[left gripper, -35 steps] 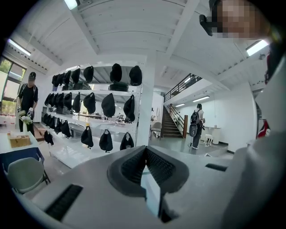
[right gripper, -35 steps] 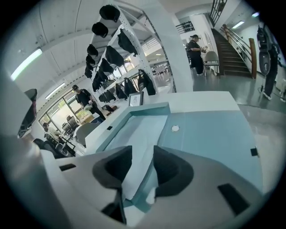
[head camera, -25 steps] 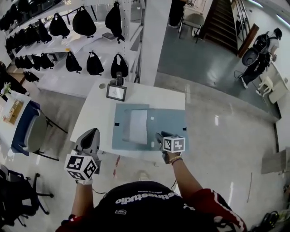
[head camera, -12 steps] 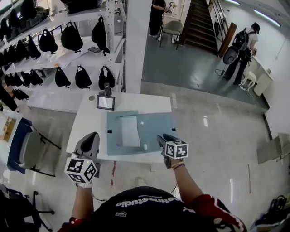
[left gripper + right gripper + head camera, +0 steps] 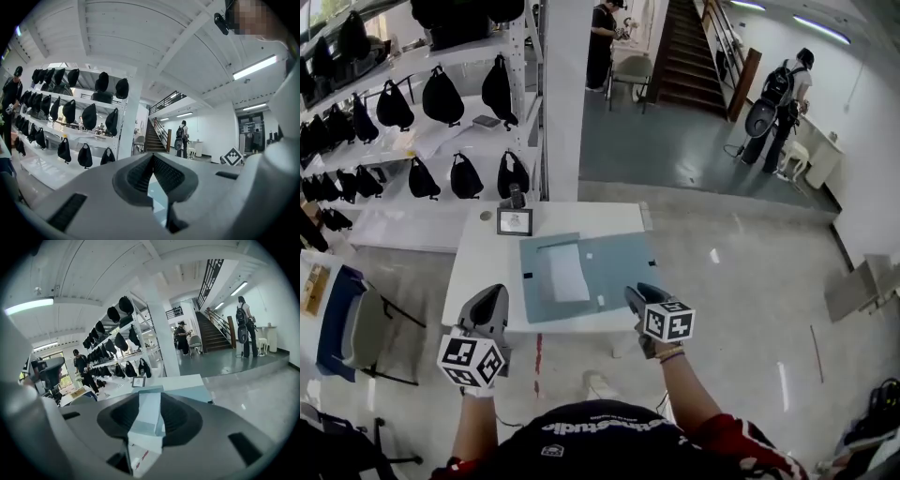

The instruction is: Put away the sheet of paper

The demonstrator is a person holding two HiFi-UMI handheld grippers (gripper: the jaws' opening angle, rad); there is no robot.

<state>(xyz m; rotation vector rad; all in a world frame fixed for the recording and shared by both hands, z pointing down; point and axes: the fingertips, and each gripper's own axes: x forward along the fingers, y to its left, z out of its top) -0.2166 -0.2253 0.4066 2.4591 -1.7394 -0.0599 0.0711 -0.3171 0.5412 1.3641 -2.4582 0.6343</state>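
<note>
- The white rectangular sheet of paper (image 5: 565, 272) lies flat on an open grey-blue folder (image 5: 619, 262) on the white bench (image 5: 483, 272), its long axis running away from the person.
- It is ahead, between both tongs, touching neither. The right tongs (image 5: 635, 292), open and empty, line up with it. The left tongs (image 5: 492, 294) are closed and empty.

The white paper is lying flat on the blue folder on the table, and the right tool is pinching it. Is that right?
Not quite. The right tool is not pinching the paper: it is open at the table's near edge, clear of the sheet, as the head view shows. The paper does lie flat on the blue folder on the table.
</note>
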